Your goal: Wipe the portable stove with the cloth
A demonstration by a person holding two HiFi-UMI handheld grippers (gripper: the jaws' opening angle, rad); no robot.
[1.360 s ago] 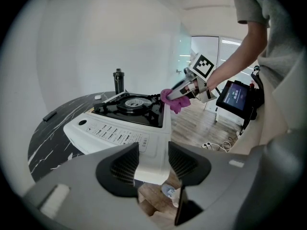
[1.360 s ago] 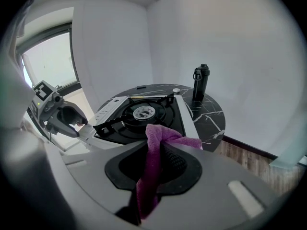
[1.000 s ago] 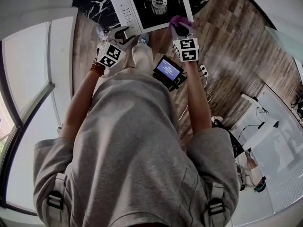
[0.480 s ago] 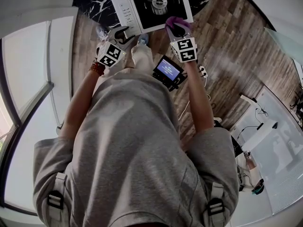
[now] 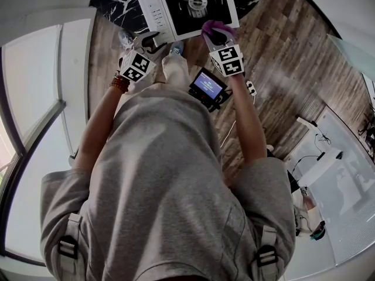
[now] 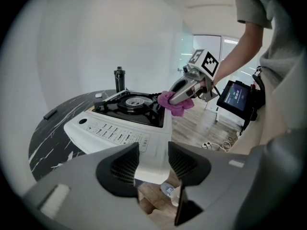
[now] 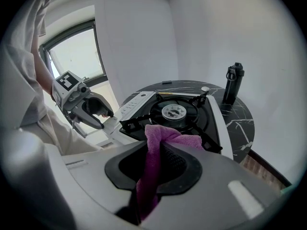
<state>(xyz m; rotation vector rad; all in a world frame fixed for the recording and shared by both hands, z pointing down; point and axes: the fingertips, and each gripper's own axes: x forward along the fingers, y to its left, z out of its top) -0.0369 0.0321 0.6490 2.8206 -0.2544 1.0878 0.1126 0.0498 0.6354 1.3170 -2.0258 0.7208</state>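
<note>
Dark marbled stone is forming the round surface [image 7: 240, 123] under the portable stove [image 5: 187, 7], with wood flooring spreading out below its near edge and a pale wall standing behind; a black bottle [image 7: 232, 83] is standing upright on the far side of the stove, well apart from it.

At the stove's near right edge the right claw [image 7: 156, 152] is pinching the purple cloth [image 7: 158, 143], its jaws pressed onto a fold that is bulging out ahead of the tips toward the burner; the cloth is hanging just at the rim of the stove's black top, and I cannot tell whether it is touching yet. At the stove's near left corner the left claw [image 6: 152, 162] is standing spread, with the white corner lying between its pads; no clamping is showing there.

I am judging the wipe to be barely under way. The stove's near corner seems to be jutting past the surface edge, so a hard push from the cloth could be sliding or tipping it while the left claw is not clamping it; the raised pan supports could be snagging the loose fold and dragging it out of the pinch; a long sweep toward the far side could be knocking the bottle over.
</note>
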